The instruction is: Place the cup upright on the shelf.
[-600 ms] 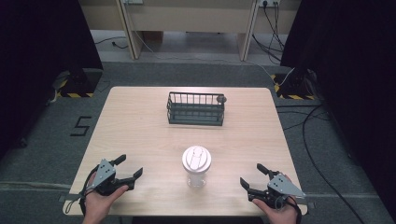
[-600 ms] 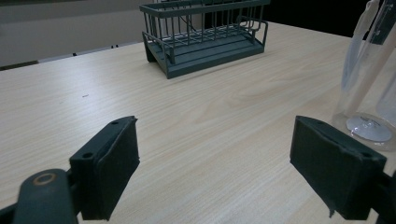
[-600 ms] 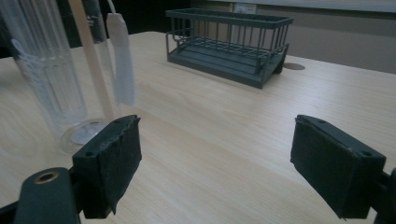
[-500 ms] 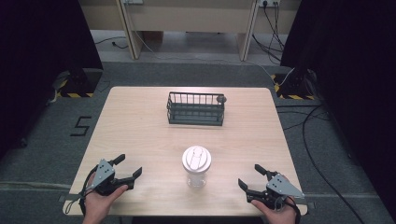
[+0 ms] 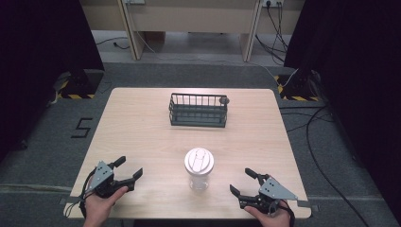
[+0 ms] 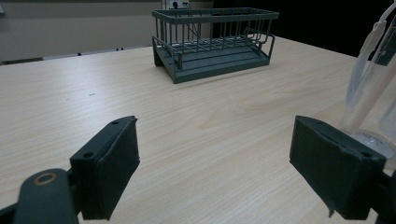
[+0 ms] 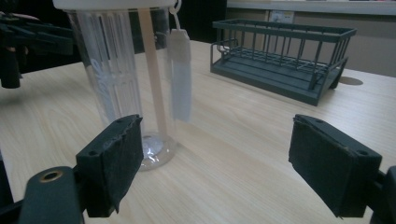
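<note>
high view takes in the whole pale wood table (image 5: 142,127): a dark wire basket (image 5: 198,109) sits toward the far edge, and a clear plastic tumbler (image 5: 199,169) with a white lid stands near the front, between the two hands. the left gripper (image 5: 126,169) rests at the front left corner with its jaws spread and nothing between them; the right gripper (image 5: 245,181) sits at the front right, jaws likewise spread and empty. both are well apart from the tumbler. a small round dark thing (image 5: 224,100) sits at the basket's far right corner; what it is cannot be told. on the grey floor (image 5: 56,142) left of the table, a dark mark (image 5: 81,127) reads as the digit "5". black-and-yellow striped tape marks the stand bases at both far corners.

left gripper view, low over the table, shows the basket's vertical bars and solid base from the side, and catches just the tumbler's clear wall at the right edge, beyond the right jaw.

right gripper view shows what the top-down angle hides: inside the tumbler a pale straw runs down to the bottom, and a translucent tab hangs from the lid by a loop. faint white lettering runs along the tumbler's wall, too blurred to read. the left gripper shows dark at the far left.
</note>
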`<action>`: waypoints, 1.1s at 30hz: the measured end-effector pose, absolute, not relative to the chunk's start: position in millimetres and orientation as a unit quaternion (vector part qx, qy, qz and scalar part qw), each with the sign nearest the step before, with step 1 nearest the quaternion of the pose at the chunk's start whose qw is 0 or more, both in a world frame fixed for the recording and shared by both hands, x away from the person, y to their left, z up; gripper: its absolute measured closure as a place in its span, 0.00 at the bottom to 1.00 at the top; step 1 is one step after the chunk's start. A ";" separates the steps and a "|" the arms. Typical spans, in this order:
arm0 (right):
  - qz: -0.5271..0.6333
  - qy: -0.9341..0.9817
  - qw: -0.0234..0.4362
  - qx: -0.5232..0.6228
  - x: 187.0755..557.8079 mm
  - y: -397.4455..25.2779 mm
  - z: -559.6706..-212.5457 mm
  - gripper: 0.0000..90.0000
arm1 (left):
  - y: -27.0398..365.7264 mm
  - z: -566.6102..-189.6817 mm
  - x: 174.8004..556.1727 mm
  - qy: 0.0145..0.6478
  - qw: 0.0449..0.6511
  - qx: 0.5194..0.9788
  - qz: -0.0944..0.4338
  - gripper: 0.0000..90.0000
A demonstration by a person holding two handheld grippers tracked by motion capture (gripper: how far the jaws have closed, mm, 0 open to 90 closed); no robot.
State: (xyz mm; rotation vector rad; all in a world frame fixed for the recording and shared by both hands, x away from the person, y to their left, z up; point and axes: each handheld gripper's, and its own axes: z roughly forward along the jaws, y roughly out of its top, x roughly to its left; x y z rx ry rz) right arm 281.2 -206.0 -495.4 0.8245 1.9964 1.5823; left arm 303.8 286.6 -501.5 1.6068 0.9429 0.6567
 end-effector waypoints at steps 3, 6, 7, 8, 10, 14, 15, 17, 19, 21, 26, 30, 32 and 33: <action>0.578 0.728 0.223 0.295 282.8 -201.2 -494.7 0.20 | 286.9 -501.5 303.9 0.401 0.552 0.677 0.277 0.17; 0.577 0.735 0.212 0.287 284.3 -193.1 -495.3 0.20 | 287.4 -501.3 303.6 0.401 0.552 0.676 0.277 0.17; 0.577 0.737 0.210 0.283 284.6 -189.9 -495.3 0.20 | 287.4 -501.1 303.4 0.401 0.553 0.676 0.277 0.17; 0.578 0.738 0.207 0.279 285.0 -186.7 -495.2 0.19 | 287.3 -501.0 303.2 0.400 0.553 0.676 0.277 0.17; 0.577 0.741 0.205 0.276 285.3 -183.6 -494.9 0.19 | 287.1 -500.8 302.8 0.400 0.554 0.676 0.277 0.17; 0.582 0.744 0.194 0.265 290.0 -169.7 -495.0 0.18 | 286.3 -499.9 301.7 0.400 0.559 0.671 0.276 0.18; 0.583 0.745 0.189 0.264 291.4 -166.8 -495.4 0.18 | 285.2 -499.7 301.5 0.399 0.561 0.671 0.275 0.18; 0.583 0.746 0.185 0.262 293.2 -162.5 -495.8 0.18 | 284.1 -499.8 301.5 0.398 0.562 0.672 0.274 0.18; 0.584 0.748 0.182 0.258 295.2 -157.2 -496.1 0.18 | 283.1 -499.7 301.5 0.396 0.562 0.673 0.273 0.18; 0.584 0.751 0.177 0.253 296.9 -152.1 -496.4 0.18 | 282.2 -499.4 301.3 0.394 0.563 0.673 0.272 0.18; 0.586 0.753 0.168 0.247 300.8 -141.7 -498.2 0.18 | 280.0 -499.2 301.0 0.390 0.566 0.675 0.269 0.18; 0.585 0.756 0.163 0.245 303.8 -135.0 -498.7 0.18 | 280.3 -499.2 301.3 0.390 0.567 0.675 0.267 0.18; 0.586 0.756 0.161 0.244 305.6 -131.9 -498.9 0.18 | 280.5 -499.2 301.2 0.390 0.568 0.674 0.267 0.18; 0.586 0.756 0.160 0.243 306.6 -130.3 -499.3 0.18 | 280.6 -499.0 301.1 0.390 0.568 0.674 0.267 0.18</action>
